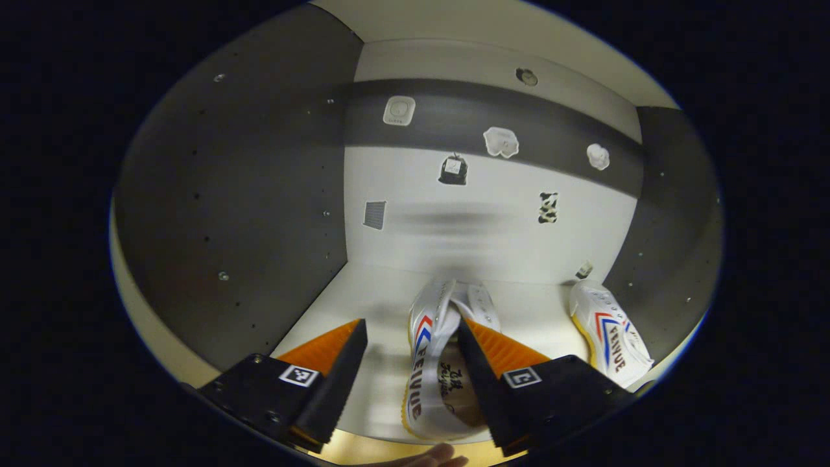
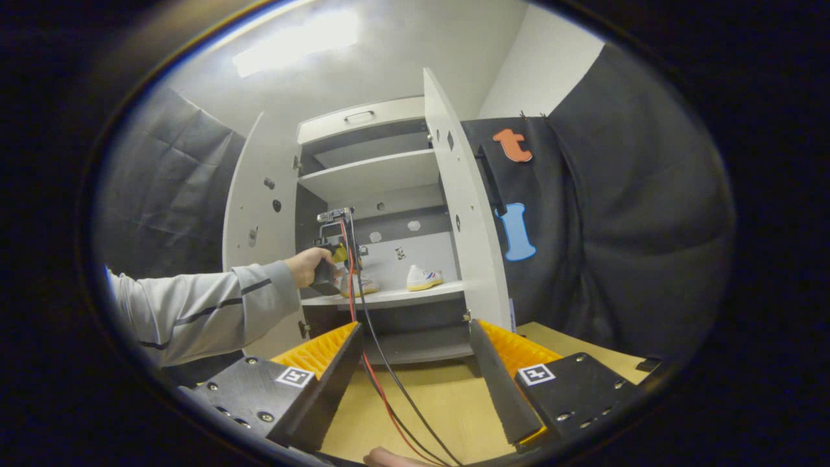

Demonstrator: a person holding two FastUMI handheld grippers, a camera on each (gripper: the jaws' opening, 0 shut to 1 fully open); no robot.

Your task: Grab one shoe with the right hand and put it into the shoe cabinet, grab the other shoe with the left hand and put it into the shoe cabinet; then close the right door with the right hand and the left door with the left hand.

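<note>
I am looking into a shelf compartment of the shoe cabinet (image 1: 519, 240). A white shoe (image 1: 428, 370) with red and blue stripes lies on the shelf between the fingers of my open left gripper (image 1: 412, 324); its right side is hidden behind the right finger. The second white shoe (image 1: 609, 331) rests on the same shelf by the right wall. In the right gripper view both shoes (image 2: 425, 277) (image 2: 360, 285) sit on the middle shelf, with a hand holding the left gripper (image 2: 334, 250) at it. My right gripper (image 2: 415, 325) is open and holds nothing, back from the cabinet.
Both cabinet doors stand open: the left door (image 2: 259, 214) and the right door (image 2: 463, 207). A grey sleeve (image 2: 207, 305) reaches in from the left. Red and black cables (image 2: 382, 389) hang over the wooden surface (image 2: 441, 402). Small stickers (image 1: 500, 141) dot the back panel.
</note>
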